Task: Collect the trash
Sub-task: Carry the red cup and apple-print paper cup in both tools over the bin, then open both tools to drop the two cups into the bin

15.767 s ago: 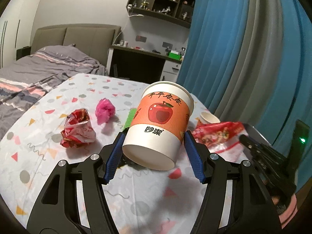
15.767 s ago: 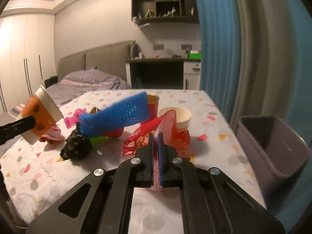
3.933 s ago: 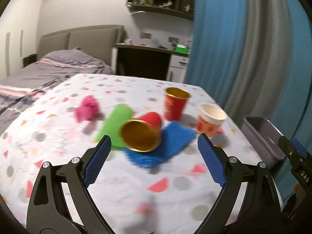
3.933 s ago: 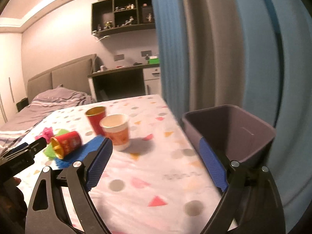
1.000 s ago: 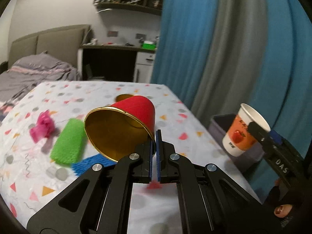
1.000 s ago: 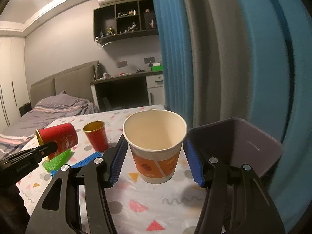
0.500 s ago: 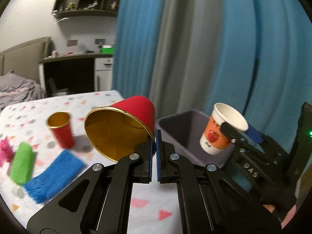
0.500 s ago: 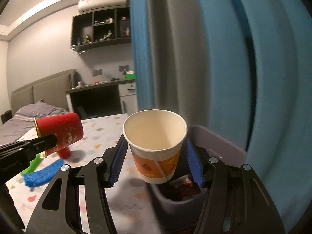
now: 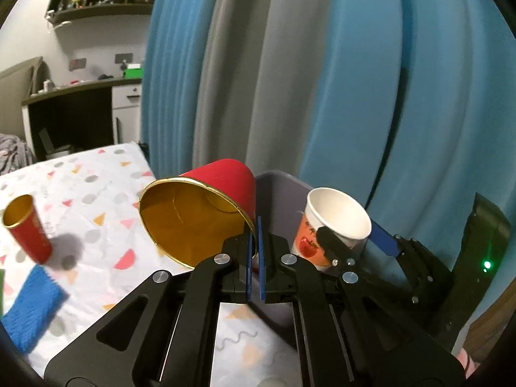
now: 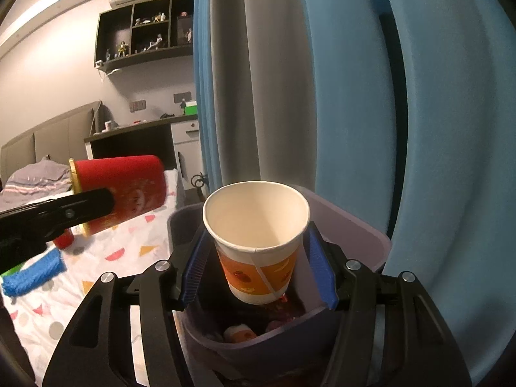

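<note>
In the left wrist view, the left gripper [image 9: 254, 258] has its fingers pressed together on the rim of a red cup [image 9: 206, 206], which hangs tipped on its side with its gold inside facing the camera. The cup sits over the edge where the table [image 9: 106, 174] meets the grey bin [image 9: 280, 187], so it looks only partly above the opening; let go here, it could strike the bin's near wall and roll back onto the cloth. The pinch on a thin rim is also a weak hold, and a quick swing might let the cup slip early. Another red cup [image 9: 27, 227] and a blue pad [image 9: 30, 306] wait on the table. In the right wrist view, the right gripper [image 10: 258, 267] has its fingers clamped on the sides of a white and orange paper cup [image 10: 256, 242], held upright directly above the bin [image 10: 361, 235], whose bottom already holds rubbish. This drop looks safe, though the light cup could bounce off the pile below. The bigger risk is crowding: the left gripper [image 10: 106, 203] and its red cup [image 10: 122, 190] are close beside the paper cup, and if both hands press in over the bin together the tools or cups could knock and send one wide.
</note>
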The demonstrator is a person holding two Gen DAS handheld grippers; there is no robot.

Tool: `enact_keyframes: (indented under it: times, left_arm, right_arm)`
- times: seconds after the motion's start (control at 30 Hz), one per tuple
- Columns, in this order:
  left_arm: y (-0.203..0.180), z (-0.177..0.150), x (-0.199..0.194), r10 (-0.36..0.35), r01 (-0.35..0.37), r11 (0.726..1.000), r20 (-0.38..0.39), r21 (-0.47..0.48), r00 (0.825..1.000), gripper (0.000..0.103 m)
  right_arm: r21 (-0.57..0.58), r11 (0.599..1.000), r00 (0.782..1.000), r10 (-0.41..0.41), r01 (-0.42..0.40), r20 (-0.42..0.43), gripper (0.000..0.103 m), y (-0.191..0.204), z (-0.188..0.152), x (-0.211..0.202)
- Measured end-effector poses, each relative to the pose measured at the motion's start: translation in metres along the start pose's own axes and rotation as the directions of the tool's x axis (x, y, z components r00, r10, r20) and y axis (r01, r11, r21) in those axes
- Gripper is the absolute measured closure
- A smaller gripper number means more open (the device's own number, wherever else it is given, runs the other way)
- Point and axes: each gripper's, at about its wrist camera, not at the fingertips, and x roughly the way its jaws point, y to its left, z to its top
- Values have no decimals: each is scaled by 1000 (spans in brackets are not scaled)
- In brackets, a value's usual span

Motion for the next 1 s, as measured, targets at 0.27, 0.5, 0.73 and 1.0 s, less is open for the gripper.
enact_keyframes:
  times: [0.27, 0.5, 0.73, 1.0]
  left_arm:
    - [1, 0, 40, -63, 62, 998, -59, -15, 996, 101]
    - [6, -3, 66, -100, 97, 995, -105, -30, 989, 101]
    - [8, -11, 79, -132, 126, 991, -138, -50, 982, 101]
    - [12, -11, 81, -139, 132, 990, -145, -53, 980, 94]
  right_arm:
    - [8, 1000, 999, -4, 4, -37, 44, -13, -6, 8]
    - [15, 1000, 998, -5, 6, -69, 44, -16, -8, 16]
    - [11, 1000, 997, -12, 13, -81, 43, -15, -6, 21]
    - [15, 1000, 996, -18, 19, -89, 38, -13, -9, 19]
